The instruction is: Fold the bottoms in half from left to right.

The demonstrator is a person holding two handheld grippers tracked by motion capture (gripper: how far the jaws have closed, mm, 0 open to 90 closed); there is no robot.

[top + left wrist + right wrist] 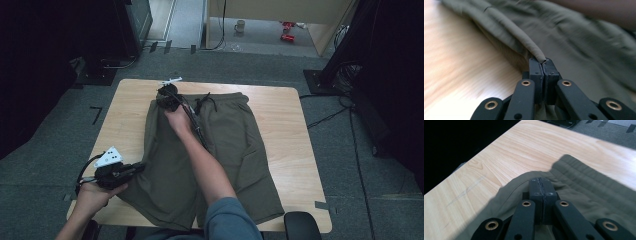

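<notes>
With the left tongs [541,65] clamped on the hem and the right tongs [540,185] on the waistband of the olive shorts [227,145], lift both evenly so the fold lands straight on the table [285,107].

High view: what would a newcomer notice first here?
Olive-green shorts lie spread across the wooden table. The left gripper pinches the hem at the near left edge, while the right gripper pinches the waistband at the far left corner; both are shut on the cloth.
</notes>
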